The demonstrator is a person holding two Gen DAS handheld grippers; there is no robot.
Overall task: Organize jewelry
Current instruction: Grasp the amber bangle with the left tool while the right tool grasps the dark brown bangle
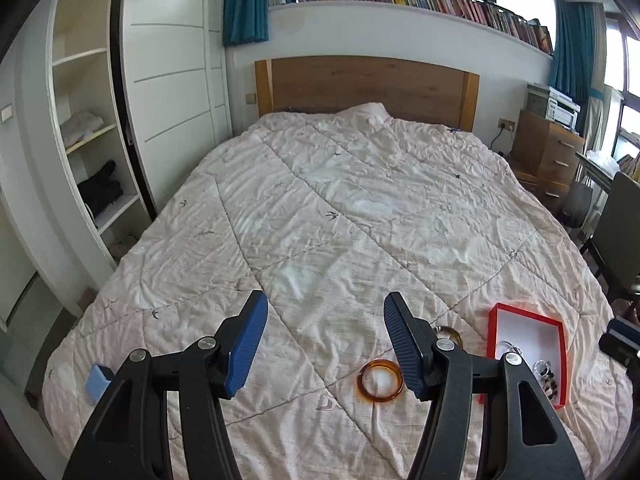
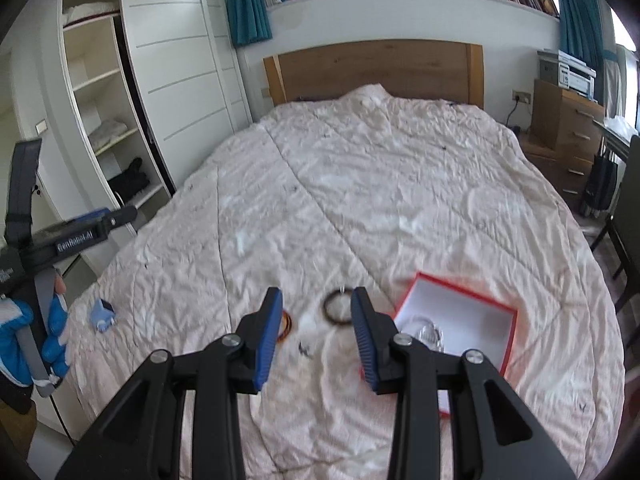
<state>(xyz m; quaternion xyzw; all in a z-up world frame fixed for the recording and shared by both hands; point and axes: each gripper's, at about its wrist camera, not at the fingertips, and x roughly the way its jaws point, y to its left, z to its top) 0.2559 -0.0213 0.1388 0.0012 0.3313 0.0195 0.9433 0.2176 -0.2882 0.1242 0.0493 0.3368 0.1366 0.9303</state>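
Observation:
An amber bangle [image 1: 380, 380] lies on the quilt just left of my left gripper's right finger; its edge shows in the right wrist view [image 2: 286, 326]. A dark bracelet [image 2: 338, 306] lies beyond it, partly hidden in the left wrist view [image 1: 450, 334]. A red box [image 1: 528, 316] with a white inside [image 2: 460, 304] sits to the right and holds several clear and dark pieces [image 1: 546, 374]. My left gripper [image 1: 324, 346] is open and empty above the quilt. My right gripper [image 2: 316, 336] is open and empty, above the quilt between the bangle and the box.
A small blue case [image 1: 98, 380] lies on the quilt at the left [image 2: 102, 314]. A tiny dark piece [image 2: 304, 348] lies between my right fingers. The bed's headboard [image 1: 366, 84] is far ahead, a wardrobe at left, drawers [image 1: 554, 160] and a chair at right.

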